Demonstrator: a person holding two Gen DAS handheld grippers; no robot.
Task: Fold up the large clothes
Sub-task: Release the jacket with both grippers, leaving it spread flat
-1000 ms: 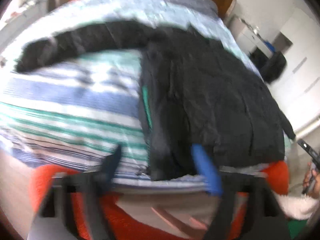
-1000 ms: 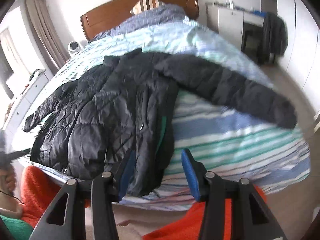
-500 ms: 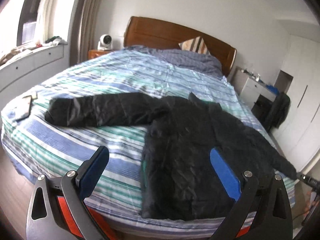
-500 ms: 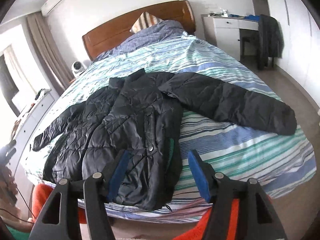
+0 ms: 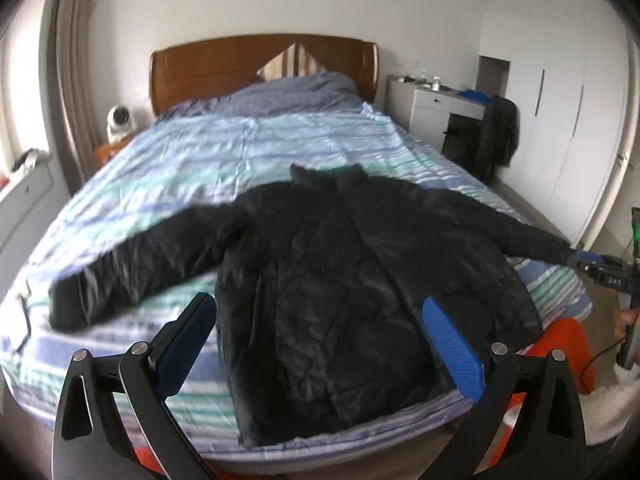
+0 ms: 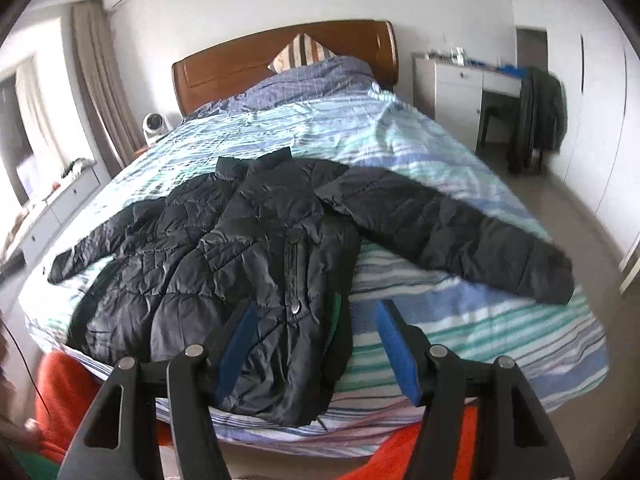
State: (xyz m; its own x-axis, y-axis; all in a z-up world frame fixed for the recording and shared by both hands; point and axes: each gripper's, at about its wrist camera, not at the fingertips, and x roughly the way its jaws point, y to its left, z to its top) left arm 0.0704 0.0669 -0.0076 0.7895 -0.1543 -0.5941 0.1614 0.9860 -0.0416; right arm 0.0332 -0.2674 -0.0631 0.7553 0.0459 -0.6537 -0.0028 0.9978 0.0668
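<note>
Left gripper [image 5: 320, 344] hangs over the foot of the bed [image 5: 224, 152], blue pads spread wide and holding nothing; the black puffer jacket [image 5: 344, 280] lies flat beyond them, sleeves stretched to both sides, hem at the mattress edge. Over to the right wrist view: right gripper [image 6: 316, 348] gapes apart too, empty, poised above the jacket's [image 6: 240, 256] lower hem, one sleeve stretching off right across the striped cover.

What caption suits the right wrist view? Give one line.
Open right gripper hovers over a black puffer jacket spread flat on a striped bed.
</note>
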